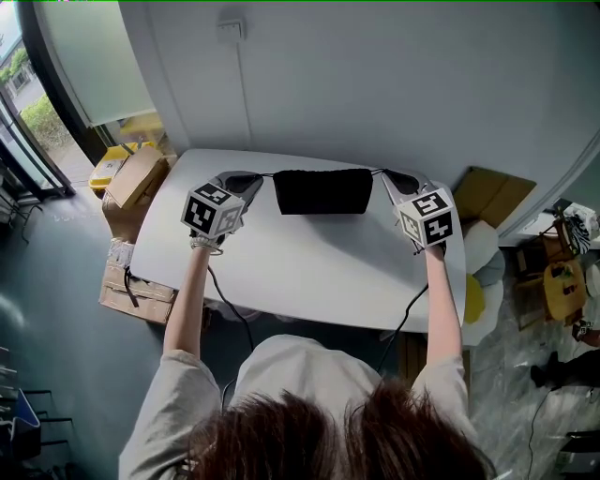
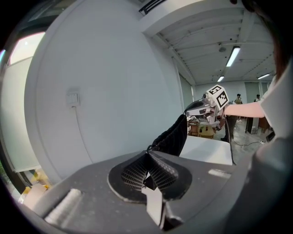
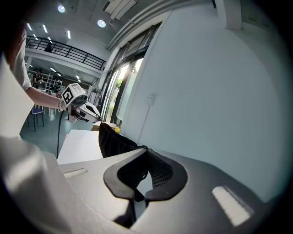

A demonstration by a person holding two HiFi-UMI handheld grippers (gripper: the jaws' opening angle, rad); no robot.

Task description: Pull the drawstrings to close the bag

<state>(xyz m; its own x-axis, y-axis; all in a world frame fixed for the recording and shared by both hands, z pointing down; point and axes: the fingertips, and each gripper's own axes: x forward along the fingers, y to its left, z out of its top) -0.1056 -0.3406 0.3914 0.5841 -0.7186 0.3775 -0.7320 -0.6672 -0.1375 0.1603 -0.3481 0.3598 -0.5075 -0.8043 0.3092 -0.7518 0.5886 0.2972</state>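
A black drawstring bag (image 1: 322, 191) hangs stretched between my two grippers above the far part of the white table (image 1: 309, 272). My left gripper (image 1: 253, 177) is shut on the bag's left drawstring (image 1: 266, 174). My right gripper (image 1: 385, 174) is shut on the right drawstring (image 1: 376, 172). In the left gripper view the closed jaws (image 2: 148, 154) pinch the cord, and the bag (image 2: 173, 136) runs off toward the other gripper (image 2: 198, 108). The right gripper view mirrors this: gripper (image 3: 146, 150), bag (image 3: 112, 141), left gripper (image 3: 93, 111) beyond. The bag's mouth looks gathered.
A pale wall with a wall socket (image 1: 230, 28) stands just behind the table. Cardboard boxes (image 1: 134, 178) lie on the floor to the left, with more cardboard (image 1: 491, 193) and yellow items (image 1: 473, 298) to the right. Cables (image 1: 405, 319) hang from both grippers.
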